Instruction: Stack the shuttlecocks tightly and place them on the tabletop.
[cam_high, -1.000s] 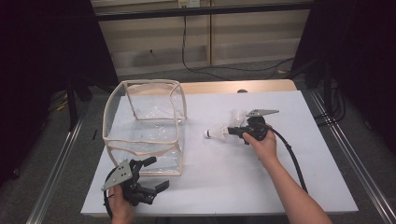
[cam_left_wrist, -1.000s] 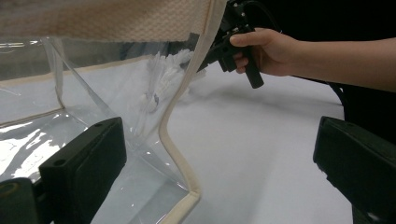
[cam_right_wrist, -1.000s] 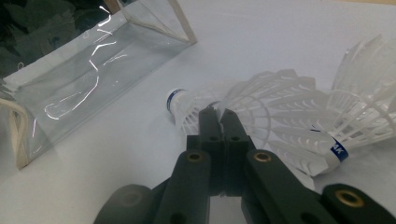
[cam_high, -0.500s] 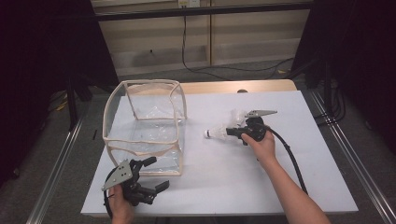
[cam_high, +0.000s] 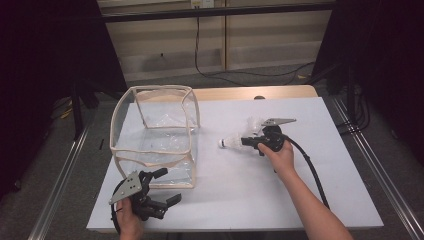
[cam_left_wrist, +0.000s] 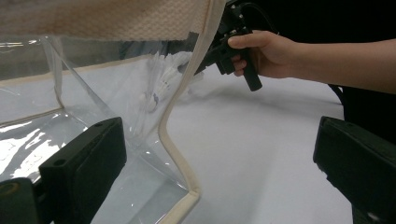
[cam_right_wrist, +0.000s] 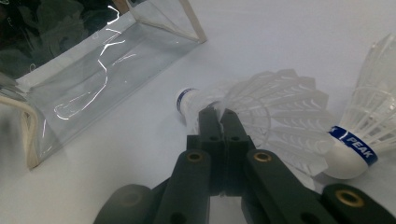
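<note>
A clear plastic bag (cam_high: 155, 137) with beige trim stands open on the white table (cam_high: 240, 190). My right gripper (cam_high: 248, 141) is right of it, shut on the feather skirt of a white shuttlecock (cam_high: 229, 143) whose cork points toward the bag. In the right gripper view the shut jaws (cam_right_wrist: 218, 116) pinch that shuttlecock (cam_right_wrist: 275, 116), and a second shuttlecock (cam_right_wrist: 369, 126) with a blue PEAK band lies beside it. My left gripper (cam_high: 167, 186) is open at the bag's near corner. In the left gripper view the bag's trimmed corner (cam_left_wrist: 182, 140) stands between the wide jaws.
The second shuttlecock (cam_high: 251, 123) lies just behind the right gripper. A black cable (cam_high: 310, 170) trails from the right gripper along the forearm. The table's wooden far edge (cam_high: 280, 92) and metal side rails (cam_high: 370, 175) border the white surface.
</note>
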